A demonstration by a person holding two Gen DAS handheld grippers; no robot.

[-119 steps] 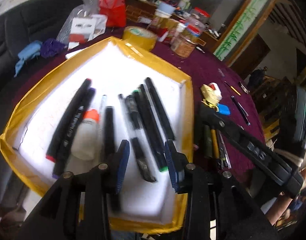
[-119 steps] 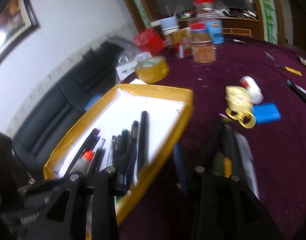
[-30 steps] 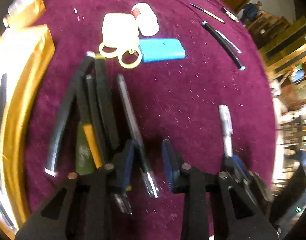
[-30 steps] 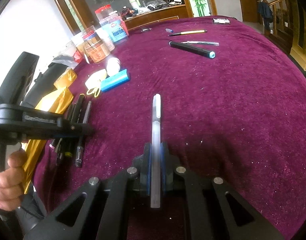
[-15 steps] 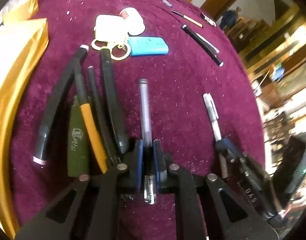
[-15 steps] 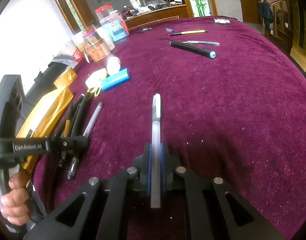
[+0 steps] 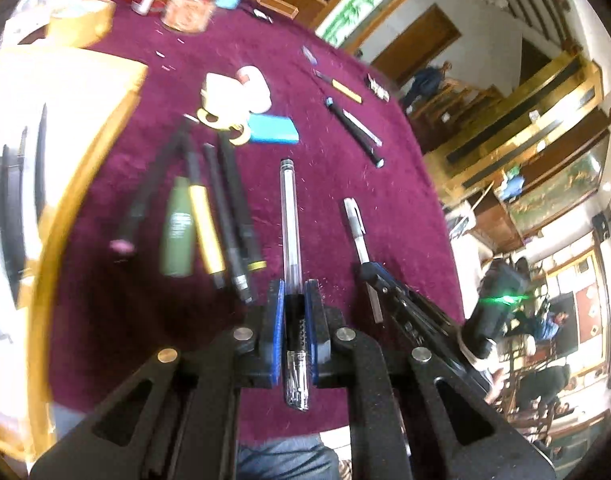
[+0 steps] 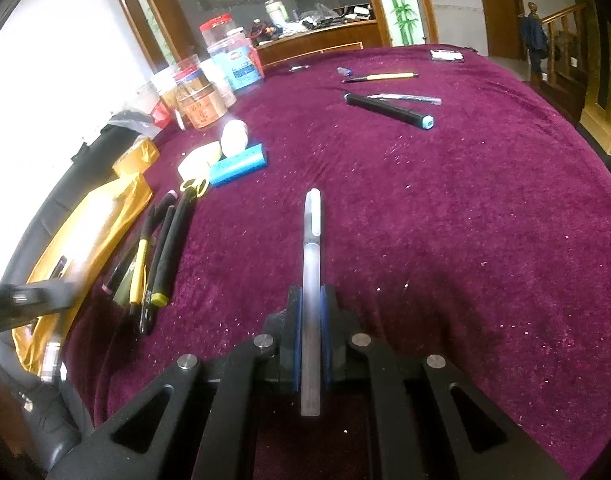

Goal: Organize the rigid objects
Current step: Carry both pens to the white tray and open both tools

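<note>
Several pens already lie in the yellow-rimmed tray (image 7: 85, 168) at left. Beside it on the counter (image 7: 345, 220) a pen cluster (image 7: 209, 216) waits. The left gripper (image 7: 294, 320) pinches a clear pen (image 7: 289, 216) — the right gripper (image 8: 311, 320) a white pen (image 8: 311, 264); more remain beyond.

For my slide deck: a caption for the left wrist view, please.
Left gripper clamps a clear pen above the maroon tablecloth.

My table's maroon cloth (image 8: 445, 208) carries a row of pens (image 7: 209, 216), a blue case (image 8: 237, 166), jars (image 8: 201, 100) and a gold-edged tray (image 7: 85, 152).
</note>
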